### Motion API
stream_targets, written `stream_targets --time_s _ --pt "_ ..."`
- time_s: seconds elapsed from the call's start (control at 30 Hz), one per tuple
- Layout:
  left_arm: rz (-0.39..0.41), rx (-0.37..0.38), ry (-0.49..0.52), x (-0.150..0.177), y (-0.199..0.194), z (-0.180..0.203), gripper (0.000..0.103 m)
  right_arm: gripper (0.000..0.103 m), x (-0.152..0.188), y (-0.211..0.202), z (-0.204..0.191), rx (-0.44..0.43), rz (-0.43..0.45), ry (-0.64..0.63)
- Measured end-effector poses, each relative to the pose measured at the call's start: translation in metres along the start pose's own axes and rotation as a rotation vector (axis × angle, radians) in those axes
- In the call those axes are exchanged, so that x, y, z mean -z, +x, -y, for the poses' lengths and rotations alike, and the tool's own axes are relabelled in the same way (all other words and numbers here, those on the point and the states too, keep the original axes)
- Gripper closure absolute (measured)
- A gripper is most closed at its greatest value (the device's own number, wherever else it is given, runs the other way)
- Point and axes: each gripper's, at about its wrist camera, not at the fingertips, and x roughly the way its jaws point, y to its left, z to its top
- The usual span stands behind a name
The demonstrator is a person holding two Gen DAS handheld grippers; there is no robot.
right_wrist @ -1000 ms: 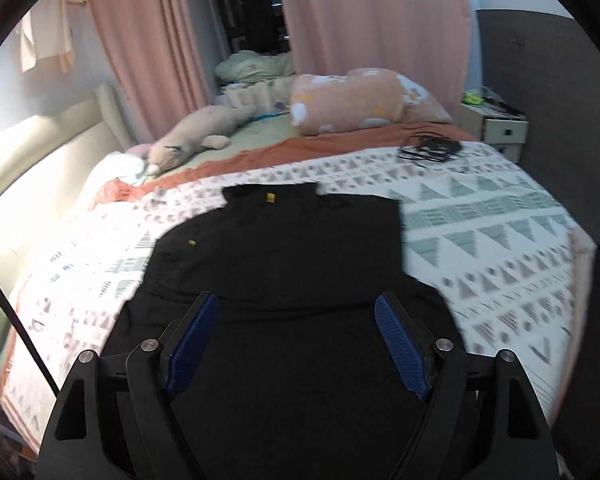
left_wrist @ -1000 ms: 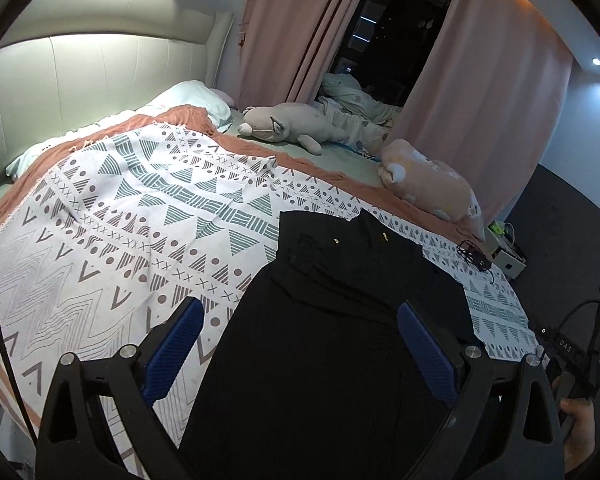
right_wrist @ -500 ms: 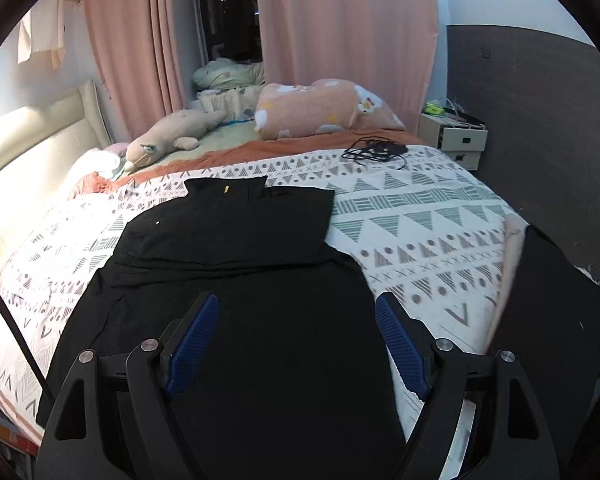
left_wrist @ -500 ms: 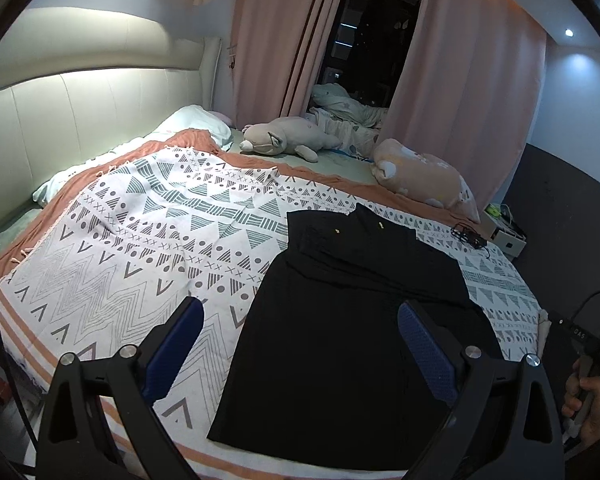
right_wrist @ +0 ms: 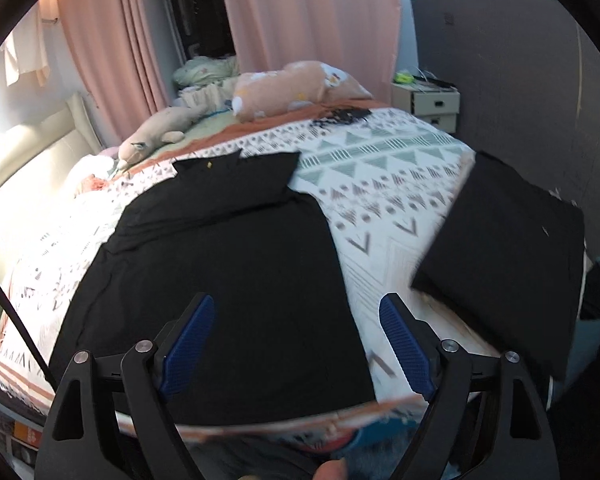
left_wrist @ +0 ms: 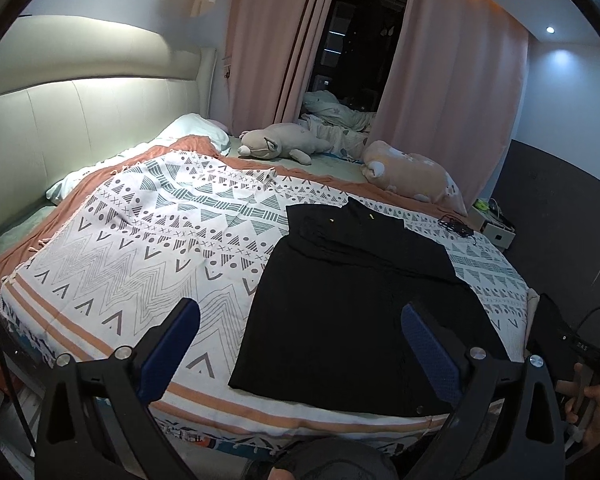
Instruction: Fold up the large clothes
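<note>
A large black garment [left_wrist: 364,300] [right_wrist: 228,264] lies flat on the patterned bedspread [left_wrist: 148,240] [right_wrist: 384,184], its top part folded over near the collar and its hem near the bed's front edge. My left gripper [left_wrist: 296,320] hangs open off the foot of the bed, nothing between its blue pads [left_wrist: 168,348]. My right gripper [right_wrist: 296,320] is over the garment's hem; its jaws are opening and hold nothing. A second black garment [right_wrist: 508,252], folded into a rectangle, lies on the bed's right corner. The other hand with its gripper body [left_wrist: 580,348] shows at the right of the left wrist view.
Two plush toys [left_wrist: 284,146] [left_wrist: 412,176] lie along the far side of the bed, with a dark cable bundle [right_wrist: 340,114] beside them. A small drawer unit [right_wrist: 428,104] stands at the far right wall. Pink curtains [left_wrist: 268,48] and a padded headboard [left_wrist: 80,120] bound the bed.
Both grippers have pulled back from over the garment toward the foot of the bed, so the whole garment and bed edge now show. The folded black rectangle has come into the right wrist view.
</note>
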Motion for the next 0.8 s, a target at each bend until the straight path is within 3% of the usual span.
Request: stream_targets --time_s 0.2,0.4,0.7,0.8 --pt "-0.028 -0.01 -0.021 0.026 -0.006 -0.018 0.0 0.019 0.02 -0.013 0.012 0.019 -0.023 0.031" --pt "-0.083 -0.016 -0.079 0.055 0.007 -0.047 0.0 0.019 0.041 -0.007 0.024 -0.056 -0.075 0.041" --pt "-0.204 0.048 -0.171 0.082 0.064 -0.074 0.001 0.019 0.047 0.032 0.056 -0.122 -0.151 0.098" --pt "-0.251 0.048 -0.194 0.089 0.088 -0.077 0.008 0.02 0.044 0.048 0.067 -0.129 -0.174 0.137"
